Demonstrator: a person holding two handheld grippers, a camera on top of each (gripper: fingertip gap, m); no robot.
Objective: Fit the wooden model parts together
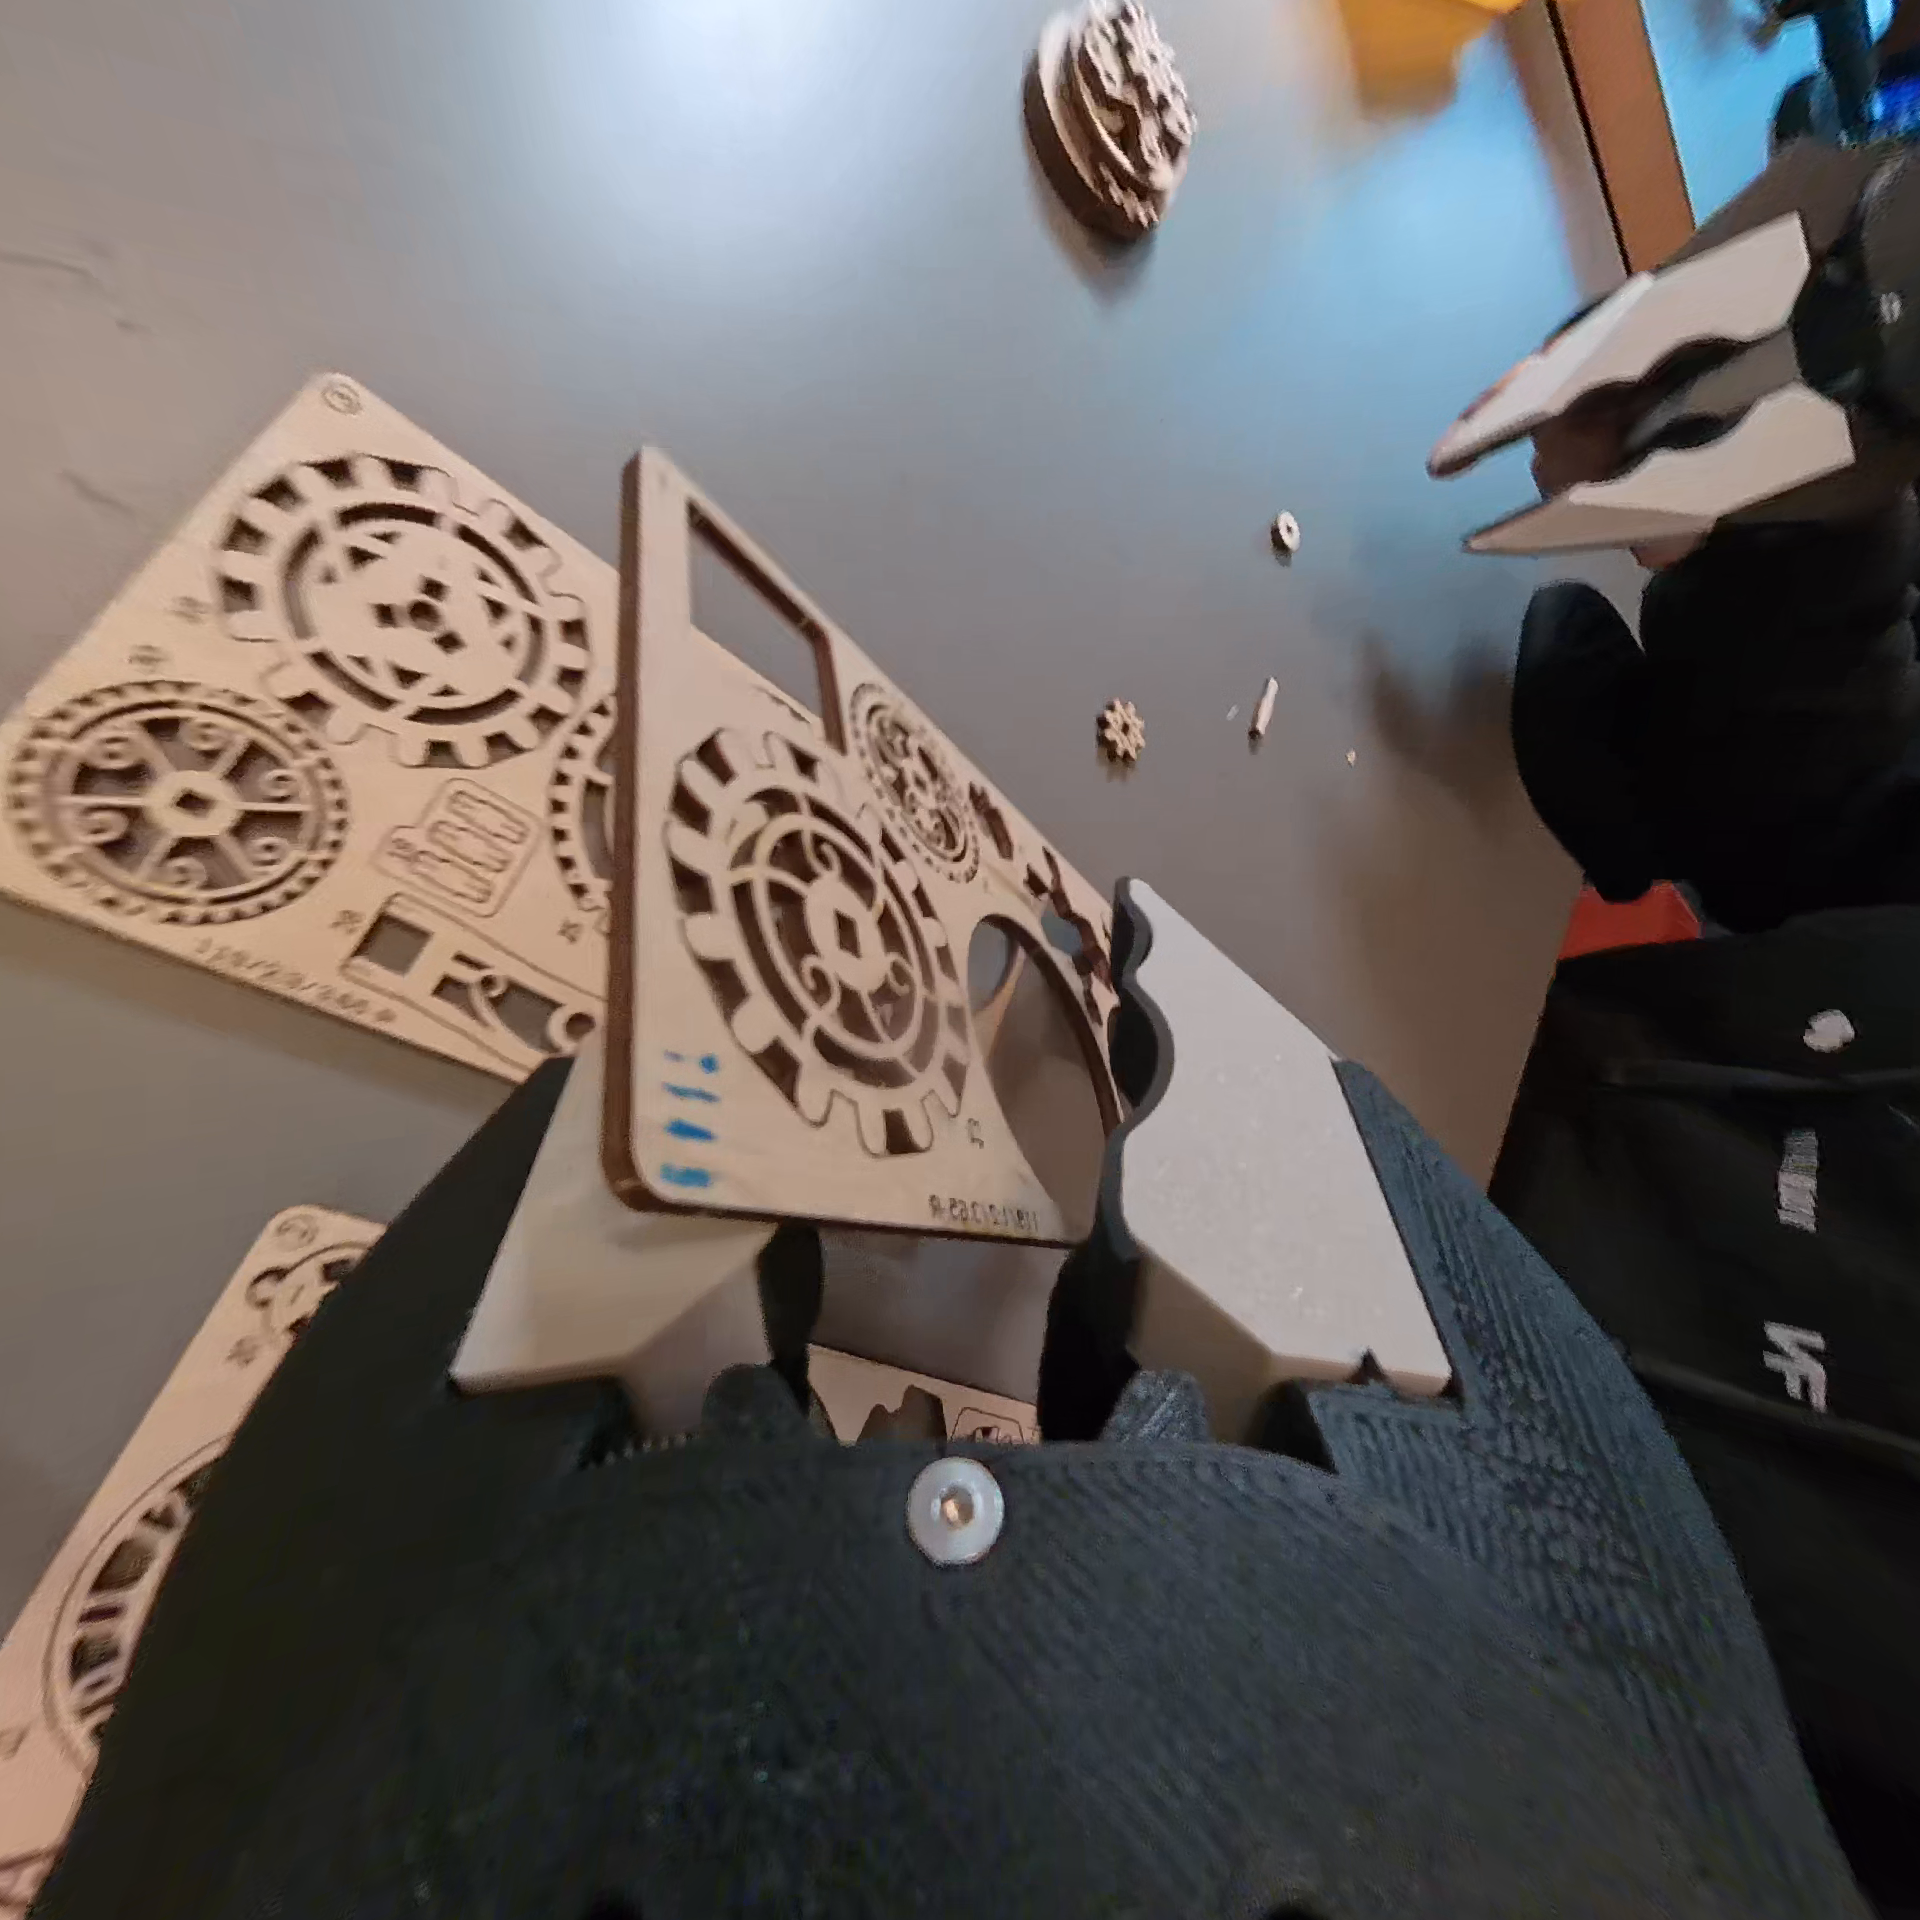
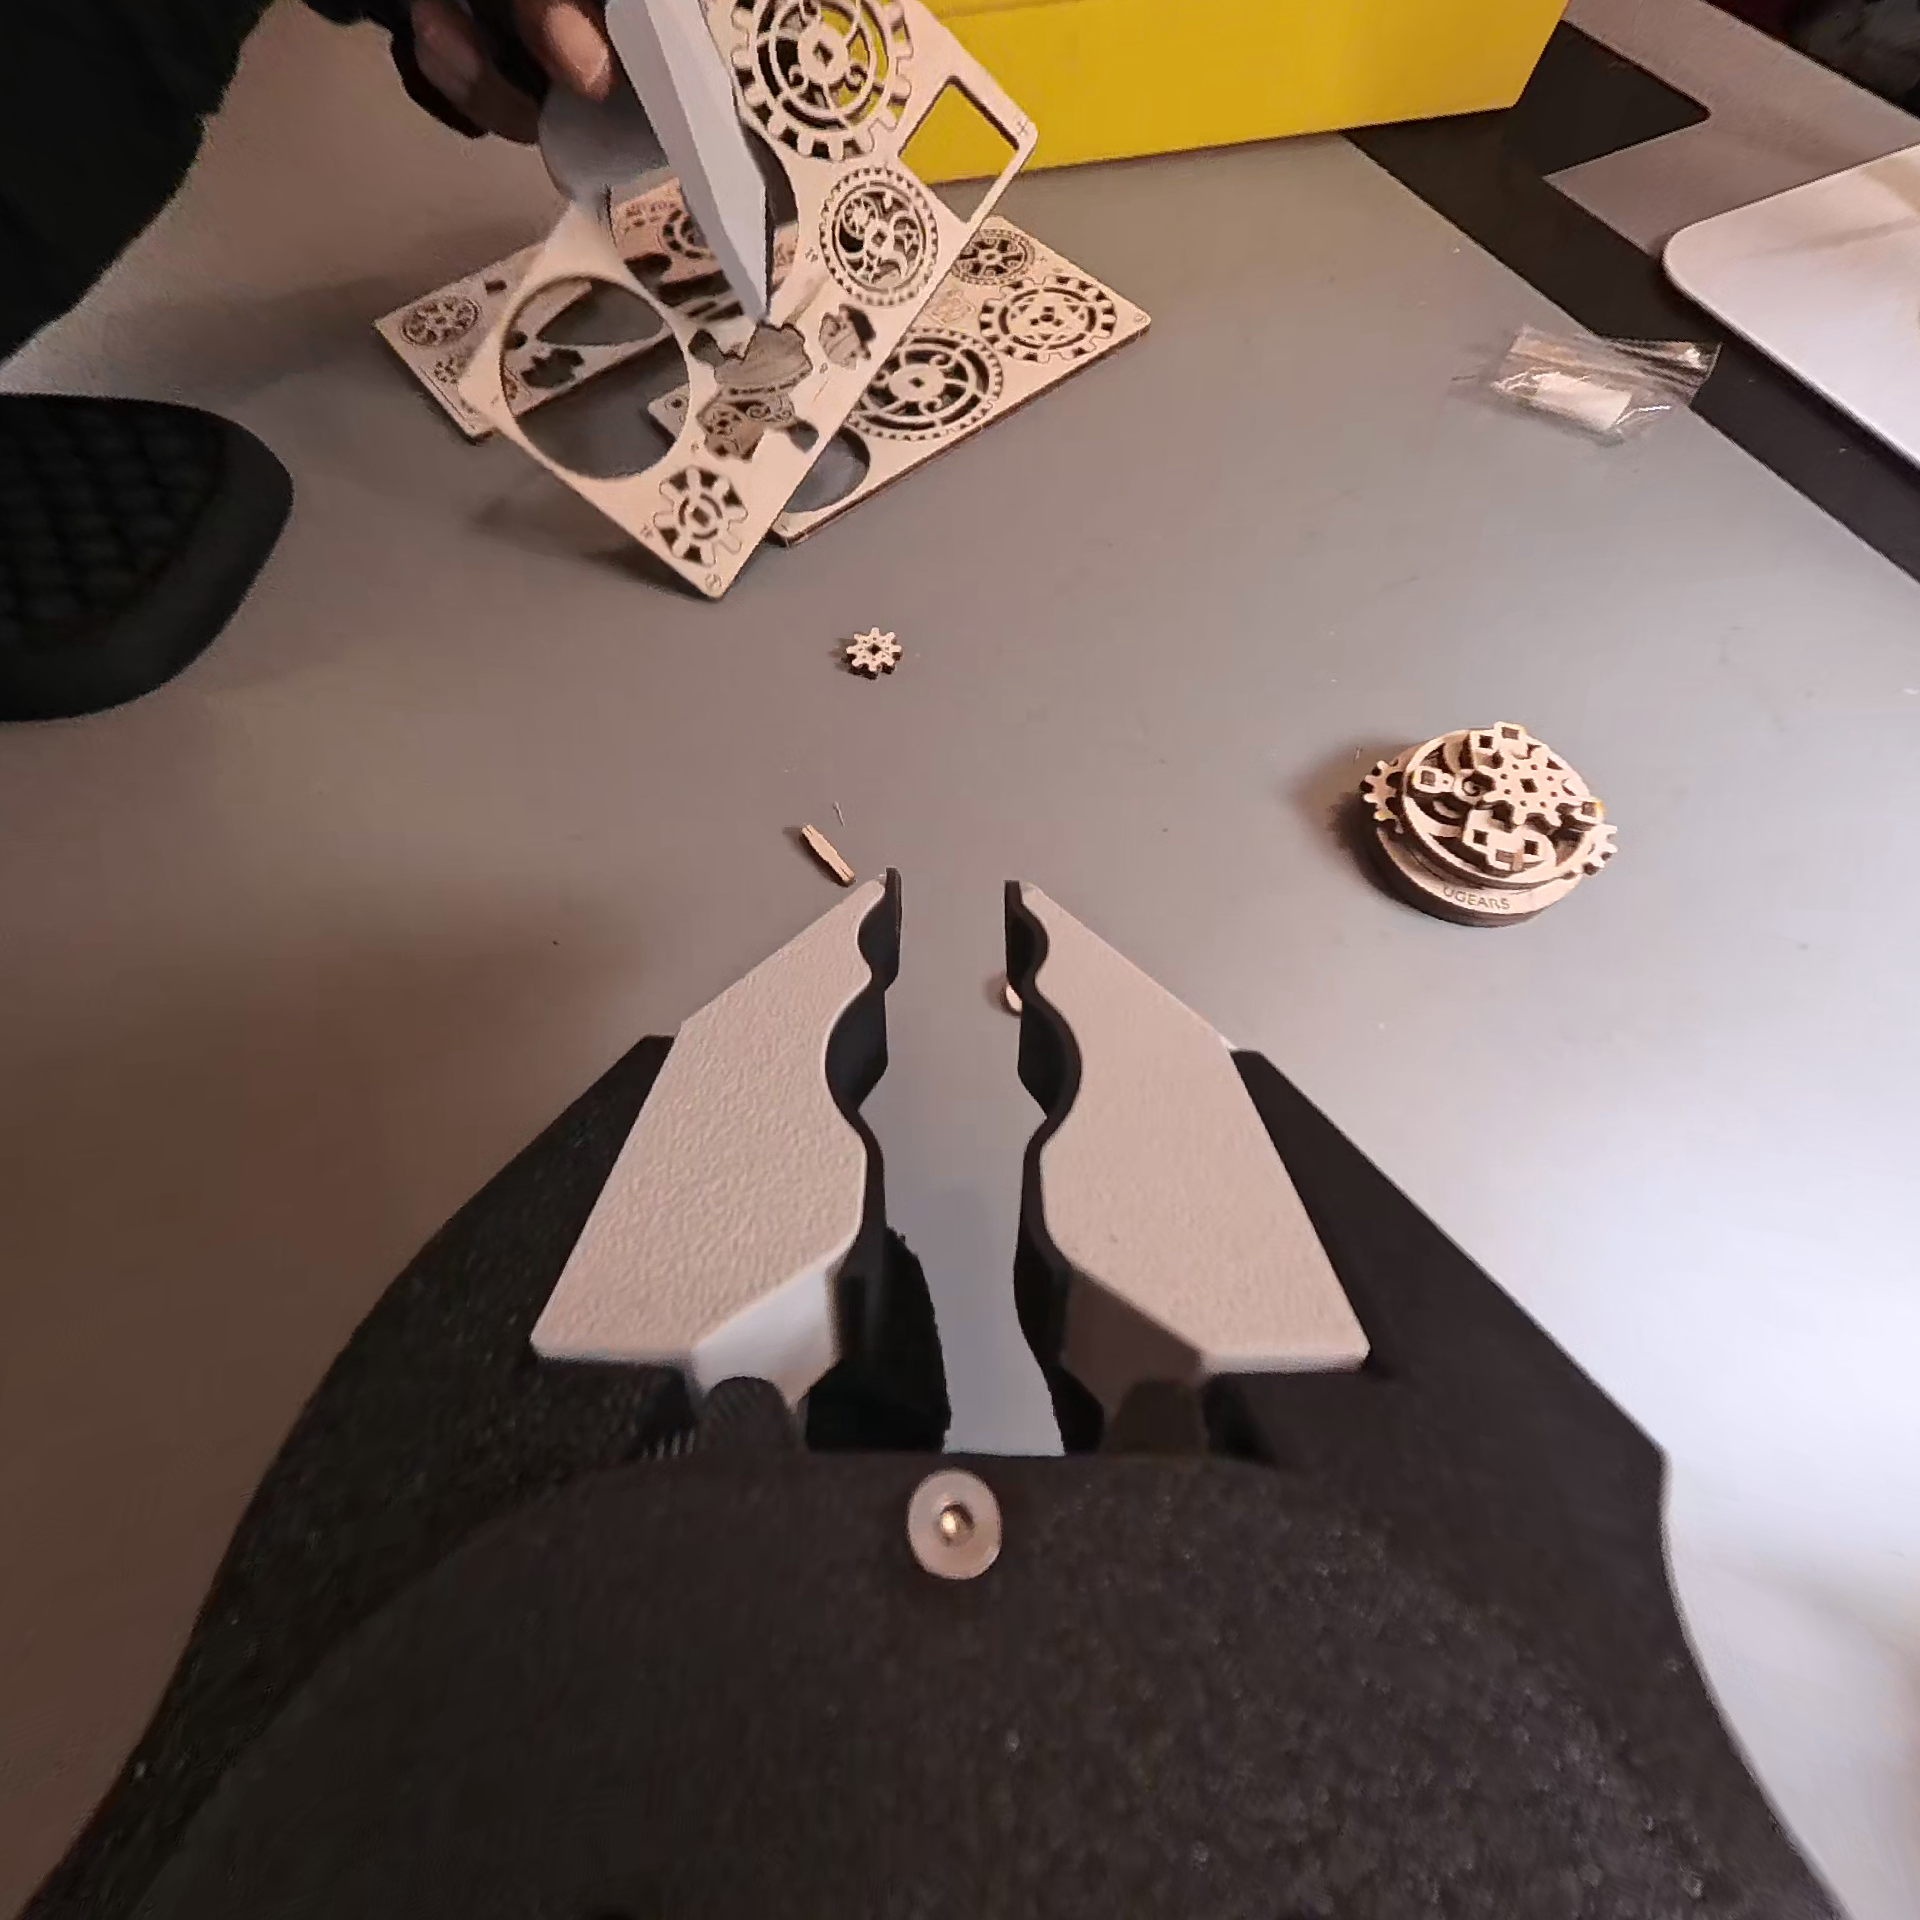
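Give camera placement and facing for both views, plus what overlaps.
Left wrist view: sits on the left gripper, facing along its fingers down at the grey table; own fingers clamp a raised wooden sheet; the right gripper shows far right.
Right wrist view: sits on the right gripper, low, facing across the table; own fingers parted and empty; the left gripper shows far off.
Shared: sheet, small gear, peg, assembled round model.
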